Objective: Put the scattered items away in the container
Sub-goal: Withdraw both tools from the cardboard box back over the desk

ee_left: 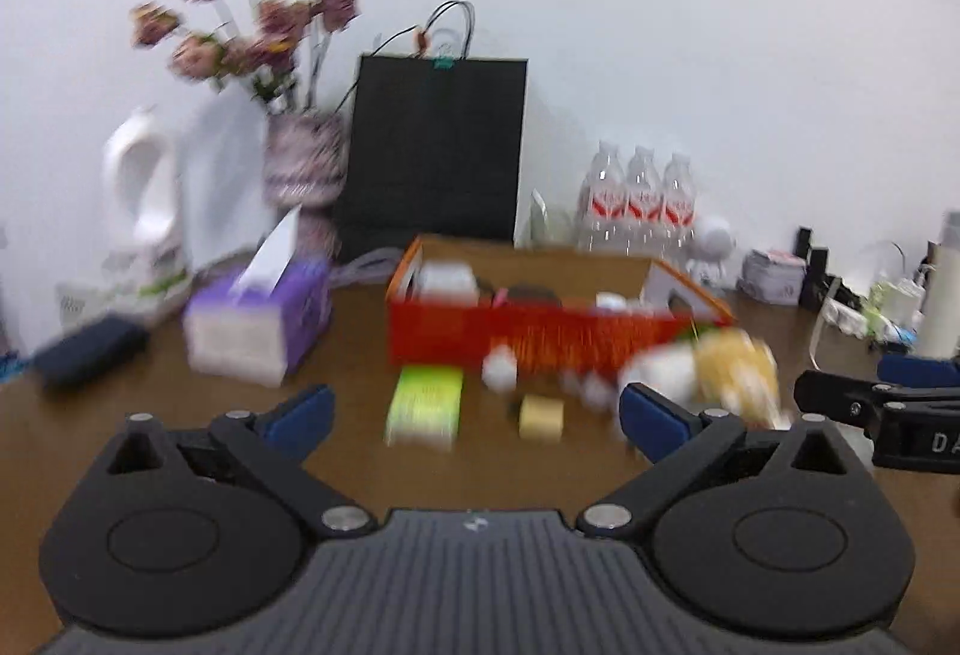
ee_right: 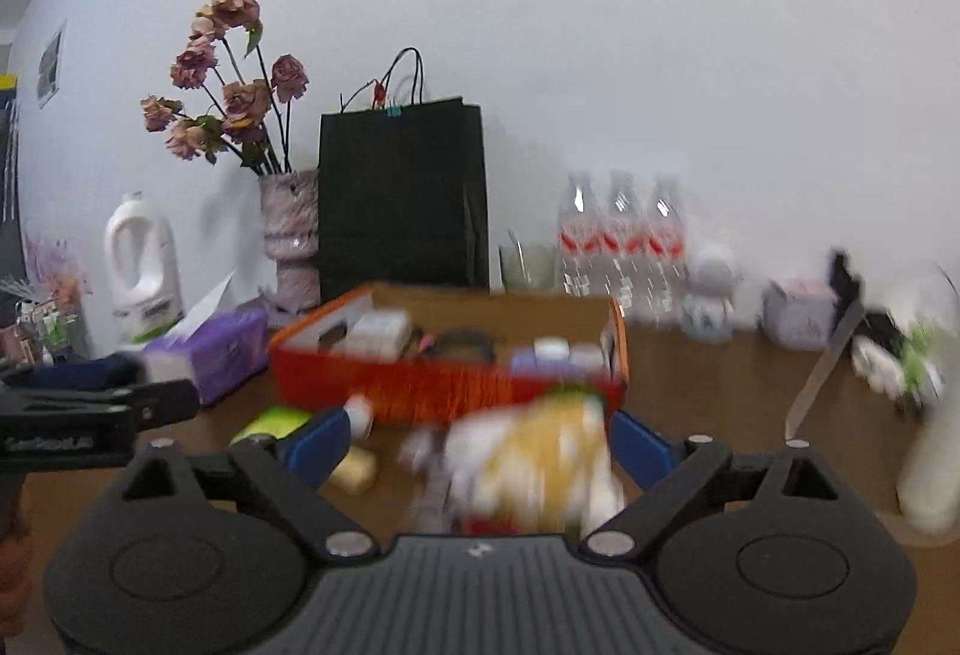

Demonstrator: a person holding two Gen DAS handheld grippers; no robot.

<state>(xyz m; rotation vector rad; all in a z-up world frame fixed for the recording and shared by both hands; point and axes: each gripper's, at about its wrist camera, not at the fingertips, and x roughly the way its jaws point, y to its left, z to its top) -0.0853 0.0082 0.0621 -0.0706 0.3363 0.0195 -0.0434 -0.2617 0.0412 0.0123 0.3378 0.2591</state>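
While both pictures are smeared by blur, we can still read the layout. Left wrist view: we see the left gripper [ee_left: 474, 418] with its blue pads spread wide and nothing between them; ahead on the brown table [ee_left: 150, 433] lie a green packet [ee_left: 427, 403], a small tan block [ee_left: 541, 418] and a small white bottle [ee_left: 500, 368], all just in front of the orange container [ee_left: 540, 340], which already holds several small boxes. A yellow-and-white bag [ee_left: 708, 373] lies at the container's right front corner. A purple tissue box [ee_left: 258, 322] sits to the container's left, and a black paper bag [ee_left: 435, 150], a vase of flowers [ee_left: 303, 169] and water bottles [ee_left: 639, 202] stand behind. The right gripper [ee_left: 876, 403] enters at the right edge. Right wrist view: we see that gripper [ee_right: 480, 445] likewise spread, with the yellow-and-white bag [ee_right: 540, 463] lying between its pads; whether they touch it we cannot tell. The bag hides part of the container's [ee_right: 432, 385] front wall.
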